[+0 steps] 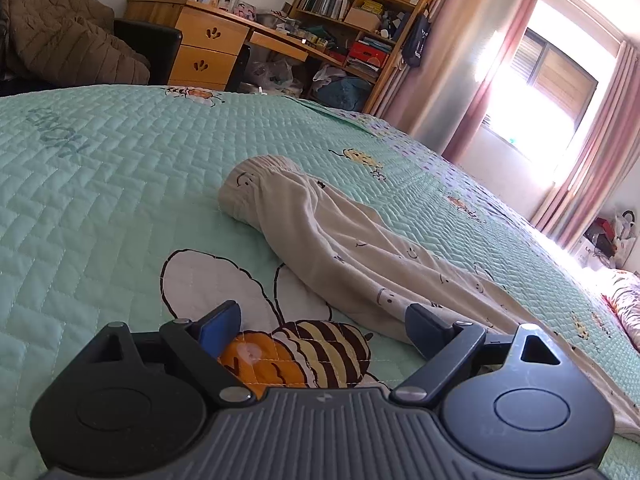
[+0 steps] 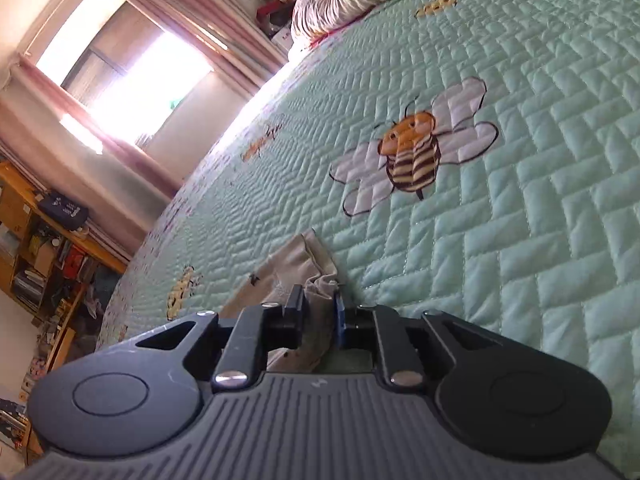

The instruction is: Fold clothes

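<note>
Down at the bottom of the left wrist view, the left gripper [image 1: 324, 320] stands wide, its two fingers far apart with nothing pressed between them. One finger, with a blue pad, shows at lower left of centre; the other, dark, sits at lower right and lies just at the edge of the pants [image 1: 344, 236]. The pants are beige with small smiley faces, stretched across the quilt [image 1: 100, 200] from the middle of the frame down to the lower right. Their gathered waistband is at the centre, the legs running toward the right edge. Between the fingers a printed bee [image 1: 304, 354] on the mint-green quilt shows.

In the right wrist view, the right gripper [image 2: 318, 308] is drawn narrow, clamped on a bunched fold of the pants [image 2: 296, 268] at lower centre of the frame. The cloth rises between the two fingers and spreads a little beyond them onto the quilt [image 2: 540, 200]. Another bee [image 2: 414, 156] is printed right of centre.

A desk [image 1: 208, 40] and shelves [image 1: 360, 8] fill the upper middle of the left view, a bright window [image 1: 560, 76] the upper right.
</note>
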`<state>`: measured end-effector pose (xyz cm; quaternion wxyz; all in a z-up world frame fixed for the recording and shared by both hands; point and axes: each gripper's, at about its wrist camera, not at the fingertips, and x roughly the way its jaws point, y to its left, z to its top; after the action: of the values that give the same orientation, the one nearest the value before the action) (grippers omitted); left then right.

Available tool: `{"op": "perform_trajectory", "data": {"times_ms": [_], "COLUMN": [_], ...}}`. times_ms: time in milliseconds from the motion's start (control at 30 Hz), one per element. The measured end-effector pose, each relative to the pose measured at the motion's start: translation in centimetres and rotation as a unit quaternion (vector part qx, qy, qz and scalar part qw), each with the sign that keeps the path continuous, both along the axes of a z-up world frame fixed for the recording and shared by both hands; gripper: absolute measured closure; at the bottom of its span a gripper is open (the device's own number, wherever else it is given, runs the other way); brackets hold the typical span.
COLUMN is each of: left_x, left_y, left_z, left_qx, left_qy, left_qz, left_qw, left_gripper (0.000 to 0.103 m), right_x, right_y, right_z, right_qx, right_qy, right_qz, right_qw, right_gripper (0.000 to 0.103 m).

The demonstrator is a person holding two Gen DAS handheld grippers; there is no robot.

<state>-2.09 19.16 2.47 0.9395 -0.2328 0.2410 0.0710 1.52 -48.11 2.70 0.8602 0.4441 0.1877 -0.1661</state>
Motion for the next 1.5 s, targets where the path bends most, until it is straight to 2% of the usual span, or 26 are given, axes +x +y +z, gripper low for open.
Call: {"op": "perform_trajectory", "data": {"times_ms": [67, 133, 200, 267, 400, 467, 533, 600, 667, 700, 733, 800, 867, 900, 1000, 1100, 1233, 1400, 1500], "left_x": [-0.3, -0.7, -1.1, -1.6, -2.7, -3.3, -4.1, -4.9, -5.4, -5.7, -6.0, -6.4, -6.8, -7.0, -7.6, -7.9, -8.5, -8.8, -9.5], "left_y": [0.0, -0.3, -0.5, -1.4, -3.9, -5.7, -7.5, -9.4, -10.5, -11.1, -11.5, -12.4, -13.3, -13.7, -14.7, -15.5, -16.8, -18.7, -19.3], "left_z": [0.2, 0.4, 0.6, 0.9, 2.0, 2.8, 3.3, 3.9, 4.0, 4.0, 4.0, 3.9, 3.8, 3.7, 3.9, 4.5, 5.7, 5.2, 5.6], "left_qx": [-0.006, -0.009, -0.012, -0.014, -0.012, -0.001, 0.014, 0.029, 0.027, 0.024, 0.023, 0.022, 0.022, 0.024, 0.045, 0.053, 0.057, 0.054, 0.056], "left_qy": [-0.002, -0.004, -0.006, -0.008, -0.009, -0.01, -0.012, -0.015, -0.01, -0.007, -0.005, 0.002, 0.014, 0.019, 0.026, 0.029, 0.014, 0.026, 0.013], "left_qz": [-0.003, -0.008, -0.013, -0.023, -0.055, -0.082, -0.108, -0.134, -0.149, -0.156, -0.16, -0.169, -0.182, -0.189, -0.203, -0.208, -0.216, -0.237, -0.252], "left_qw": [1.0, 0.9999, 0.9998, 0.9996, 0.9984, 0.9966, 0.994, 0.9904, 0.9884, 0.9875, 0.9868, 0.9853, 0.9829, 0.9815, 0.9778, 0.9763, 0.9747, 0.9696, 0.966], "left_gripper": [0.013, 0.013, 0.013, 0.013, 0.013, 0.013, 0.013, 0.013, 0.013, 0.013, 0.013, 0.013, 0.013, 0.013, 0.013, 0.013, 0.012, 0.011, 0.011], "right_x": [-0.7, -2.2, -4.3, -6.6, -9.0, -9.5, -9.0, -8.0, -7.7, -7.6, -7.8, -7.6, -6.4, -5.9, -5.4, -4.4, -5.1, -4.9, -4.8], "right_y": [-0.2, 0.5, 1.5, 2.1, 4.0, 5.1, 6.1, 7.3, 9.5, 10.8, 12.6, 16.0, 18.1, 18.8, 19.3, 18.9, 19.6, 20.0, 20.0], "right_z": [0.6, 1.6, 2.0, 1.3, 0.0, -0.3, -0.7, -0.6, 0.7, 1.3, 2.0, 2.7, 2.7, 2.5, 1.6, 1.6, 1.6, 1.8, 1.8], "right_qx": [-0.005, -0.031, -0.053, -0.032, 0.034, 0.086, 0.125, 0.097, -0.001, -0.054, -0.123, -0.242, -0.314, -0.34, -0.367, -0.359, -0.361, -0.356, -0.357], "right_qy": [-0.011, -0.018, -0.025, -0.044, -0.091, -0.139, -0.162, -0.148, -0.098, -0.073, -0.045, 0.006, 0.06, 0.083, 0.116, 0.125, 0.117, 0.119, 0.12], "right_qz": [-0.001, -0.008, 0.007, 0.05, 0.089, 0.126, 0.175, 0.213, 0.208, 0.206, 0.207, 0.203, 0.2, 0.2, 0.213, 0.225, 0.224, 0.226, 0.226], "right_qw": [1.0, 0.999, 0.998, 0.997, 0.991, 0.979, 0.963, 0.961, 0.973, 0.974, 0.97, 0.949, 0.926, 0.915, 0.898, 0.897, 0.898, 0.899, 0.898], "right_gripper": [0.074, 0.048, 0.037, 0.037, 0.037, 0.035, 0.027, 0.022, 0.025, 0.024, 0.023, 0.021, 0.018, 0.013, 0.002, 0.0, 0.0, 0.0, 0.0]}}
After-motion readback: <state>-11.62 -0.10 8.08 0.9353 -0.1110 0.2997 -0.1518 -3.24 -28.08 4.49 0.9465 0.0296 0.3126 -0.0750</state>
